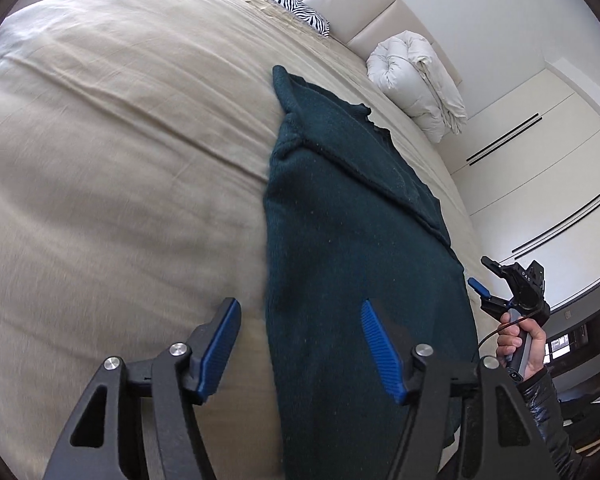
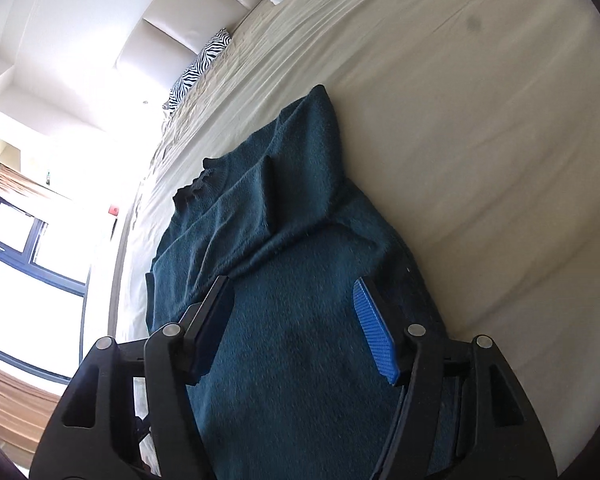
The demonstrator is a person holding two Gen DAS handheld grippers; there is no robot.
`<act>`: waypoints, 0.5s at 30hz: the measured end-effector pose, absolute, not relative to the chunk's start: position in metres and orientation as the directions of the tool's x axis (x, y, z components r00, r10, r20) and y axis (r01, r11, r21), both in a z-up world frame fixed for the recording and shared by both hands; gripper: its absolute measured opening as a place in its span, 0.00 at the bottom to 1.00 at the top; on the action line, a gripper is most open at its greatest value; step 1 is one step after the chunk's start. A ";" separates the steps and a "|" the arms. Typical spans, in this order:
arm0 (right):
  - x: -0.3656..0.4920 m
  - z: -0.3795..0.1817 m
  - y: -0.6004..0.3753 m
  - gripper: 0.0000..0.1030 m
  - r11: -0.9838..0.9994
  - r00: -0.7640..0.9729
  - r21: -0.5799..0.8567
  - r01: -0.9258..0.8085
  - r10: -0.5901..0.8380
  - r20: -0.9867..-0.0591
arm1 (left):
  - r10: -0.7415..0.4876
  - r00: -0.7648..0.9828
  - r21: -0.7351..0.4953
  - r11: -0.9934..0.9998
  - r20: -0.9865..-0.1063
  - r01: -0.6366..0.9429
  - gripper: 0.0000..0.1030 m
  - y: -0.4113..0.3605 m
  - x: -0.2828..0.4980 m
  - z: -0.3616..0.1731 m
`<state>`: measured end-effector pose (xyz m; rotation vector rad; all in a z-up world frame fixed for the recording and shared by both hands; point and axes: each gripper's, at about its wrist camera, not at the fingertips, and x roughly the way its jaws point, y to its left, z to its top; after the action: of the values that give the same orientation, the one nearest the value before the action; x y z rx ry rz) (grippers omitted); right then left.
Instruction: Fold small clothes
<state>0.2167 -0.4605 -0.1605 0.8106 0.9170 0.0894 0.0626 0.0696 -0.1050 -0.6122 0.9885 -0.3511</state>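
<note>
Item: dark teal sweater (image 1: pixel 356 240) flat on beige bed (image 1: pixel 120 140), centre-right of frame, sleeves folded inward | Tools: left gripper (image 1: pixel 296 344) and right gripper (image 2: pixel 296 328) both spread wide, empty | Step: judged mid-fold; next calls for gripping hem, carrying it toward collar | Obscured: hem cut off at lower frame edge.

Fuzzy matt knit sweater (image 1: pixel 352 248) on creased beige cloth bedspread (image 1: pixel 120 140); left tongs (image 1: pixel 300 350) matt black plastic, ribbed blue pads (image 1: pixel 380 352).
</note>
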 end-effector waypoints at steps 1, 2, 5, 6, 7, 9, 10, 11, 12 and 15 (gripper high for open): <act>0.203 -0.158 -0.460 0.59 0.708 0.634 0.657 0.258 0.389 -0.668 | -0.536 0.512 -0.627 0.779 -0.671 -0.005 0.65 0.069 0.054 -0.106; 0.185 -0.157 -0.465 0.59 0.706 0.643 0.661 0.256 0.386 -0.661 | -0.530 0.514 -0.623 0.782 -0.675 -0.011 0.65 0.071 0.046 -0.106; 0.143 -0.154 -0.468 0.59 0.703 0.664 0.661 0.263 0.365 -0.652 | -0.496 0.516 -0.586 0.810 -0.698 -0.014 0.65 0.067 0.032 -0.103; 0.129 -0.153 -0.470 0.59 0.706 0.669 0.656 0.266 0.355 -0.653 | -0.490 0.511 -0.577 0.817 -0.706 -0.015 0.65 0.066 0.028 -0.102; 0.113 -0.153 -0.473 0.59 0.710 0.670 0.652 0.267 0.349 -0.655 | -0.486 0.508 -0.572 0.820 -0.711 -0.015 0.66 0.066 0.024 -0.100; 0.089 -0.156 -0.476 0.59 0.720 0.659 0.634 0.282 0.335 -0.673 | -0.492 0.496 -0.572 0.820 -0.715 -0.010 0.68 0.063 0.018 -0.099; 0.076 -0.158 -0.480 0.59 0.725 0.653 0.624 0.291 0.327 -0.684 | -0.496 0.486 -0.573 0.820 -0.720 -0.013 0.68 0.063 0.014 -0.101; 0.064 -0.161 -0.483 0.59 0.726 0.647 0.618 0.300 0.321 -0.692 | -0.500 0.477 -0.576 0.817 -0.723 -0.015 0.68 0.063 0.010 -0.102; 0.052 -0.163 -0.486 0.59 0.725 0.642 0.616 0.307 0.320 -0.697 | -0.505 0.470 -0.578 0.816 -0.724 -0.013 0.68 0.062 0.006 -0.103; 0.022 -0.174 -0.491 0.59 0.725 0.621 0.612 0.316 0.330 -0.711 | -0.506 0.449 -0.569 0.822 -0.736 -0.006 0.68 0.061 -0.006 -0.105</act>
<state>0.0224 -0.4907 -0.1736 0.7895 0.9268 0.0092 -0.0058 0.0609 -0.1051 -0.5450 1.0720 -0.3290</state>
